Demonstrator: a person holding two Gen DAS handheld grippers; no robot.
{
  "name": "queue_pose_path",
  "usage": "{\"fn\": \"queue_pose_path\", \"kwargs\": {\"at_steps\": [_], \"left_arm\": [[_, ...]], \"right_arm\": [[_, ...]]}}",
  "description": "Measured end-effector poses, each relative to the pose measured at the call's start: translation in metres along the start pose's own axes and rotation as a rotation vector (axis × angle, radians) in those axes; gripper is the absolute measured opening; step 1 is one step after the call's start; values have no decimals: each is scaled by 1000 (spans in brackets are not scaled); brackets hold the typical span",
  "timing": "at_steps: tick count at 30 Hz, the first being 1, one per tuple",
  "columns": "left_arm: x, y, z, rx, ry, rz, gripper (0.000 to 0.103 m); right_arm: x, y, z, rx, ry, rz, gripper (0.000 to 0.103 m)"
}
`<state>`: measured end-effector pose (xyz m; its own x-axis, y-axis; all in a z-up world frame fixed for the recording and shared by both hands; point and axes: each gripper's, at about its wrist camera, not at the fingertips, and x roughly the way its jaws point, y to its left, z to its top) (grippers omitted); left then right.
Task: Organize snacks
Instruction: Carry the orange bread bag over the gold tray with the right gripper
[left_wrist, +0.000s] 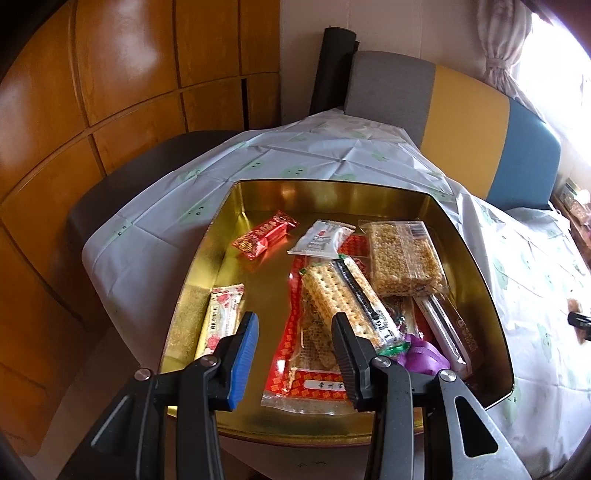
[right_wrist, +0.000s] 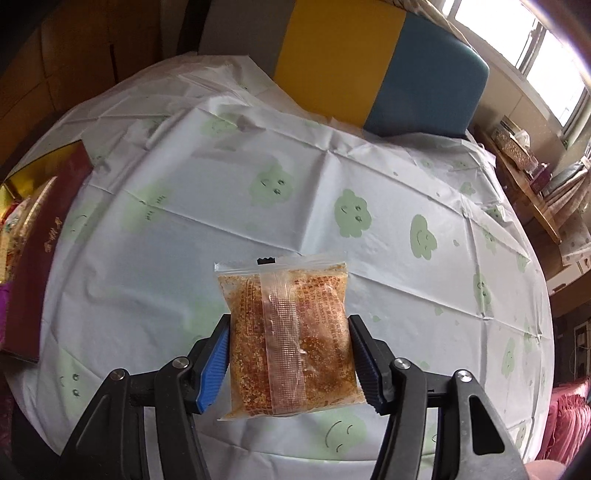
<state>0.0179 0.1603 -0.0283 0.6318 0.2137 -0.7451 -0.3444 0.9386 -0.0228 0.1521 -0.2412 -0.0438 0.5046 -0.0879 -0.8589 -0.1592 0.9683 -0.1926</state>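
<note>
A gold tin box (left_wrist: 469, 258) holds several wrapped snacks: a red candy pack (left_wrist: 264, 234), a white packet (left_wrist: 320, 238), a cracker pack (left_wrist: 347, 295), a puffed-rice bar (left_wrist: 402, 256) and a floral bar (left_wrist: 223, 317). My left gripper (left_wrist: 293, 328) is open and empty, above the tin's near side. My right gripper (right_wrist: 290, 332) is shut on a clear packet of orange-brown crumb snack (right_wrist: 288, 339), held above the tablecloth. The tin's dark red outer wall (right_wrist: 40, 236) shows at the left edge of the right wrist view.
A white tablecloth with green smiley clouds (right_wrist: 332, 177) covers the round table. A grey, yellow and blue chair back (left_wrist: 469, 122) stands behind it. Wooden cabinets (left_wrist: 110, 92) are at the left; a shelf with boxes (right_wrist: 517, 147) is by the window.
</note>
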Motion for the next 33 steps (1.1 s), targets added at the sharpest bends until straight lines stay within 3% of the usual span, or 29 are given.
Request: {"fn": "queue_pose_path", "kwargs": {"at_steps": [5, 11, 14, 20, 25, 33], "left_arm": [[-1, 11, 4, -31, -10, 18, 42], [-3, 20, 4, -31, -15, 36, 42], [-5, 23, 4, -38, -19, 41, 42], [-5, 29, 4, -47, -18, 46, 42], [-1, 32, 3, -53, -8, 48, 42], [3, 34, 2, -62, 0, 57, 42]], "right_arm": [[-38, 56, 18, -97, -100, 111, 61], [-79, 161, 34, -254, -188, 298, 61], [-83, 210, 39, -308, -184, 391, 61], [-52, 282, 33, -404, -93, 430, 61], [-20, 304, 29, -405, -23, 366, 62], [-30, 290, 26, -352, -83, 407, 65]]}}
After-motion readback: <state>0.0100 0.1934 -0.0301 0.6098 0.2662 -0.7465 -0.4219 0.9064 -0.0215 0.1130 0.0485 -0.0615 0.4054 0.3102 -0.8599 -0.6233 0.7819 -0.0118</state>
